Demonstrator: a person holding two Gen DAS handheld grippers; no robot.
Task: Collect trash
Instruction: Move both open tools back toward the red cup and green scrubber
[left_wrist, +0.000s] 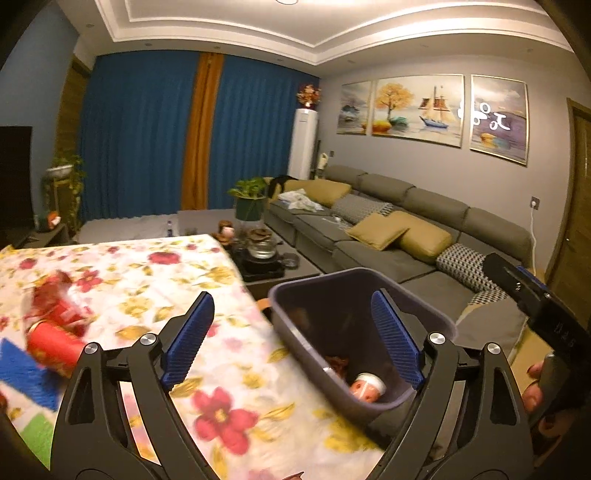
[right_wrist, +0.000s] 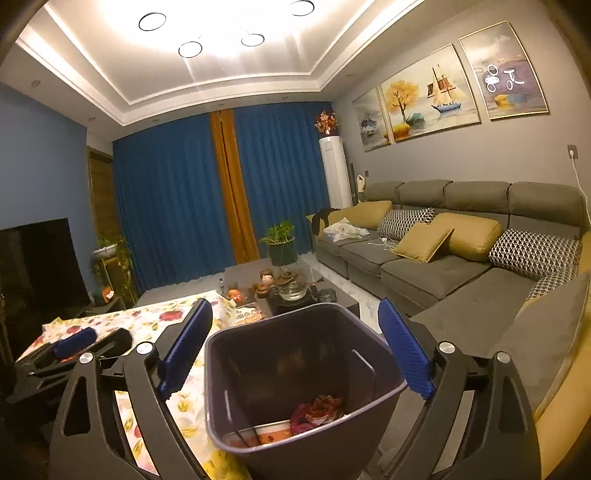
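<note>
Purple-grey plastic makes up the bin, which stands just beside the edge of the desk, low enough that rubbish can be carried off the flowered cloth and let fall straight in. It already holds some: a crumpled red wrapper and a paper cup lie at the bottom, with a small doll's head in one corner.

Both tongs stand wide apart with nothing between their blue pads. The right tongs hang over the bin's mouth, which fits a drop made there. The left tongs straddle the desk edge and the bin's rim, with a person's fingers showing on the other handle at the far right.

More rubbish remains on the cloth: a red cup and red packaging, blurred, lie to the left of the left tongs, and a snack packet sits near the far corner. By my reckoning the job is partway done, with those pieces next.
</note>
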